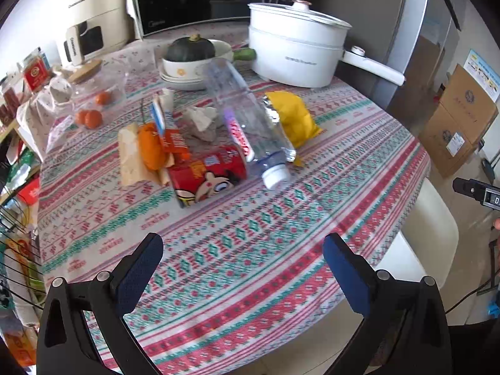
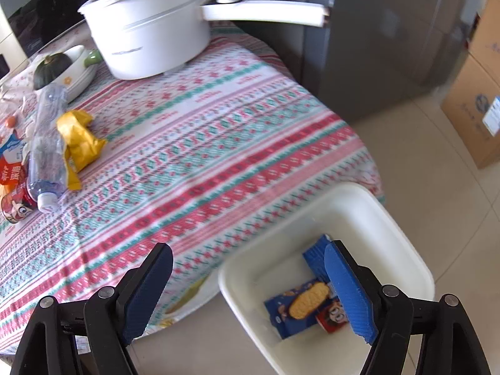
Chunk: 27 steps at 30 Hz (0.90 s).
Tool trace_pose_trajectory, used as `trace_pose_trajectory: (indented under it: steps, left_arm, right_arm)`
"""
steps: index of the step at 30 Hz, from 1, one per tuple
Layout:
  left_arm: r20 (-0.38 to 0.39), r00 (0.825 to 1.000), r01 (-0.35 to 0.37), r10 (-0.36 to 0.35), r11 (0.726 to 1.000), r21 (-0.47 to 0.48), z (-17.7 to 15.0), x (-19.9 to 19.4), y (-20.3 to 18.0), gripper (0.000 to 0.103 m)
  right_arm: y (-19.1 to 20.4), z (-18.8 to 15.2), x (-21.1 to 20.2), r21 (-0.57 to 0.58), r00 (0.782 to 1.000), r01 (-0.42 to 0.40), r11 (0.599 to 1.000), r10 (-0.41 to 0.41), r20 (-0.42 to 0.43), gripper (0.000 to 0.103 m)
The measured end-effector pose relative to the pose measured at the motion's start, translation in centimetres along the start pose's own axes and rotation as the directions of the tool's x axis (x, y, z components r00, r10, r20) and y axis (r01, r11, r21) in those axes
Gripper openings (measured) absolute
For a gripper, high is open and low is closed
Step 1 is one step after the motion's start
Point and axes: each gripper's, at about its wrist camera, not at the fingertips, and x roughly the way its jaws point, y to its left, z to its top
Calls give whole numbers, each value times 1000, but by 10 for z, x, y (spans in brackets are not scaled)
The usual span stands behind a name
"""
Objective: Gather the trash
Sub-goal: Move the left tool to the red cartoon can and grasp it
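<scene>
Both grippers' fingers [image 1: 340, 268] apart, empty

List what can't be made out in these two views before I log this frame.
- Bin, right wrist view: the right gripper's own finger covers part of the blue biscuit box and red can; bin's near end cut off by the frame edge.
- Red can, left wrist view: top end hidden under wrappers.
- Trash pile, right wrist view: cut off at the left edge.
- Tablecloth print: blurred.
</scene>
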Motion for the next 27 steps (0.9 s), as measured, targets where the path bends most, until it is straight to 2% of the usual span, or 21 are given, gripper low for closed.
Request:
trace_pose_trajectory:
  steps: [2, 5, 7, 8, 10, 12, 16, 18, 21, 23, 27]
  left_arm:
    - [5, 1000, -16, 16, 1000, -10, 0, -1, 18, 103]
    - [30, 1000, -3, 5, 998, -64, 0, 3, 46, 103]
    - [26, 1000, -12, 14, 998, -59, 3, 11, 57, 103]
    - [21, 999, -24, 24, 999, -30, 6, 17, 59, 103]
    - [43, 997, -65, 61, 993, 98, 12, 27, 55, 103]
    - [45, 993, -115, 107, 961, 250, 17, 38, 45, 103]
    - [-27, 998, -41, 56, 916, 400, 32, 59, 31, 103]
    - [-85, 996, 17, 24, 890, 455, 41, 71, 24, 103]
    - [-143, 990, 60, 18, 853, 519, 52, 90, 13, 103]
    - [-165, 986, 76, 17, 839, 539, 57, 99, 8, 103]
    - [-211, 977, 117, 2, 828, 548, 64, 115, 5, 99]
  right_arm:
    - [14, 5, 5, -15, 1000, -10, 1000, 10, -7, 84]
    - [32, 10, 14, -14, 1000, -26, 1000, 26, -17, 85]
    - [43, 12, 22, -14, 999, -28, 1000, 27, -32, 85]
    - [48, 12, 25, -16, 999, -30, 999, 29, -40, 85]
    - [57, 14, 31, -20, 998, -42, 999, 41, -50, 85]
    - [64, 17, 37, -28, 997, -46, 999, 45, -58, 85]
    - [70, 23, 48, -45, 997, -27, 999, 24, -67, 85]
    - [69, 27, 52, -46, 997, -15, 999, 11, -73, 85]
    - [66, 31, 57, -39, 997, -6, 999, 3, -81, 85]
    - [63, 32, 58, -39, 996, -10, 999, 6, -85, 85]
    - [59, 32, 58, -61, 997, 8, 998, -13, -79, 85]
